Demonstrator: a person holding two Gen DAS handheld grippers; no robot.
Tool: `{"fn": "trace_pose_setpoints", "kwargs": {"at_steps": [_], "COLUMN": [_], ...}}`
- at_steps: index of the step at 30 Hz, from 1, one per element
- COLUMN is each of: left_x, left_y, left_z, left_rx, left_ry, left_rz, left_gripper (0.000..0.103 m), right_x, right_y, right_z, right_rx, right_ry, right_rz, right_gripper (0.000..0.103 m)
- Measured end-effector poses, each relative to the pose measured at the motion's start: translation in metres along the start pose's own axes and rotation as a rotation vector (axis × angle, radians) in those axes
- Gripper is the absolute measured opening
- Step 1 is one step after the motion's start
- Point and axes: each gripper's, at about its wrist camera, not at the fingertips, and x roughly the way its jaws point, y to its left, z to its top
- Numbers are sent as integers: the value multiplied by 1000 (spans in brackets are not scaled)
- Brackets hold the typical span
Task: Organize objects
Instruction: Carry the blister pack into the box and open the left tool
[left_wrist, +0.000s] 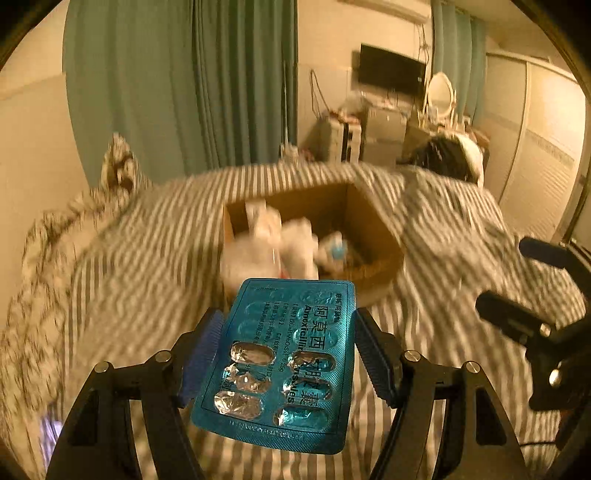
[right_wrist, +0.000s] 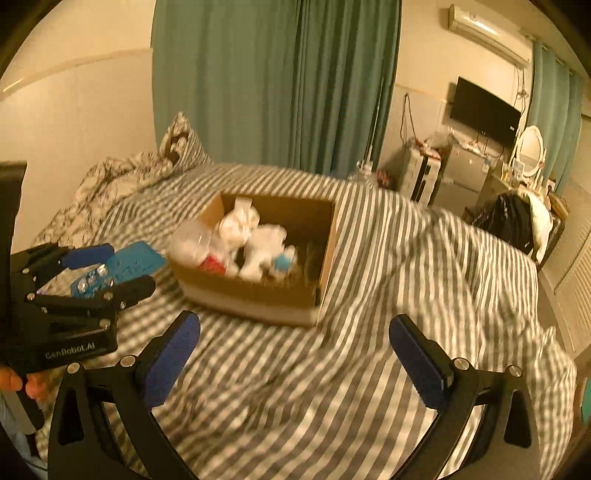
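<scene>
Left gripper (left_wrist: 288, 354) clamps a blue pill sheet (left_wrist: 284, 362) by its two long edges, pads pressed against the sides, sheet lying flat between the jaws with the foil backing facing the camera. Several pockets near the lower end are torn open; the rest look intact. Held by the edges likely because the sheet is thin and flat, so an edge pinch keeps it level and lets it drop cleanly

Right gripper (right_wrist: 295, 354) stands open with nothing between its pads, hanging over the striped bedcover (right_wrist: 369, 369) on the near side of the box. It seems kept free for the next item

Cardboard box (right_wrist: 255, 291) sits on the bed, open at the top, already holding white crumpled bags or wrappers, something red and a small blue-capped item; contents blurred, hard to name. From the right wrist view the pill sheet sits in the air just left of the box, not yet over its rim

Judgement: sheet is mid-carry toward the box; drop not yet made. Risk: the light sheet could slide off the heaped contents
</scene>
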Motion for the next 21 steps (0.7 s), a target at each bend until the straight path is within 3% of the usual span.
{"fn": "trace_pose_setpoints", "kwargs": {"at_steps": [5, 12, 17, 21], "left_x": [15, 69, 115, 146], "left_y": [-1, 2, 6, 7], "left_z": [47, 84, 93, 92], "left_rx": [19, 13, -7, -18], "left_ry": [-65, -53, -12, 13], "left_rz": [7, 3, -1, -11], "left_gripper": [73, 73, 73, 73], "right_x": [13, 57, 98, 126], "right_y": [-13, -31, -42, -50], "right_z": [37, 88, 100, 87], "right_rx": [1, 13, 33, 59], "right_ry": [-40, -74, -58, -36], "right_rz": [-25, -45, -71, -70], "right_gripper": [103, 103, 103, 103]}}
